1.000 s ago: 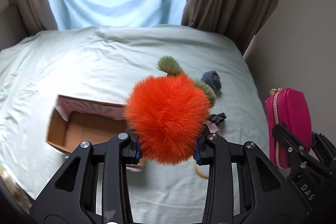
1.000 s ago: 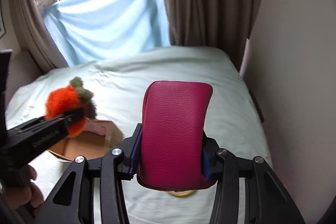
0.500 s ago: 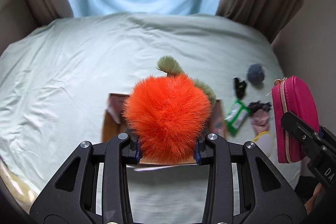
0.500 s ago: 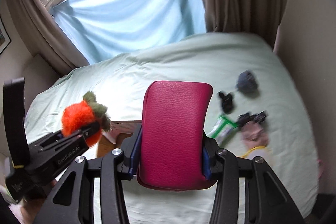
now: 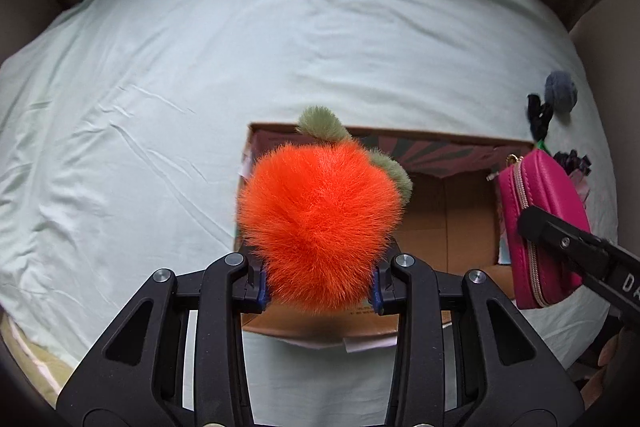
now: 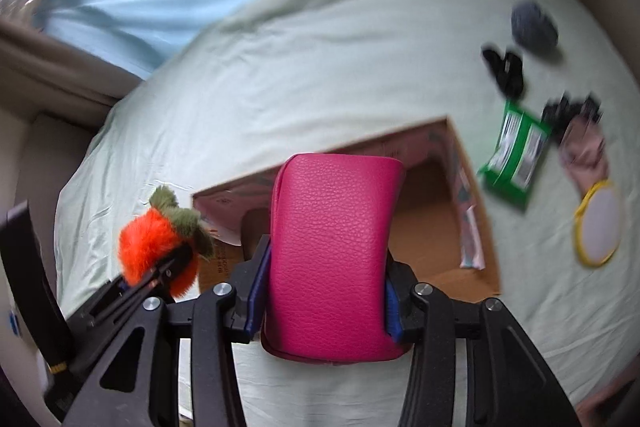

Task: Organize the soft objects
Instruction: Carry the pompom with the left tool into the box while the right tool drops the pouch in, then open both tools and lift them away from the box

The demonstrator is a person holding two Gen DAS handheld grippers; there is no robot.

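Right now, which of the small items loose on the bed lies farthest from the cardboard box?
The round grey-blue ball, beyond the black clip. The green packet and yellow-rimmed mirror lie nearer the cardboard box.

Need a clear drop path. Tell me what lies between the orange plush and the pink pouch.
In the left wrist view, only the open cardboard box, its bare brown floor showing, lies between the orange plush and the pink pouch. The right wrist view agrees.

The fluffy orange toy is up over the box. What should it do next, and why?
Probably lower the left gripper a little and let go. Its jaws pinch the fluffy orange toy right above the open cardboard box, whose visible floor looks bare, so the toy should drop inside.
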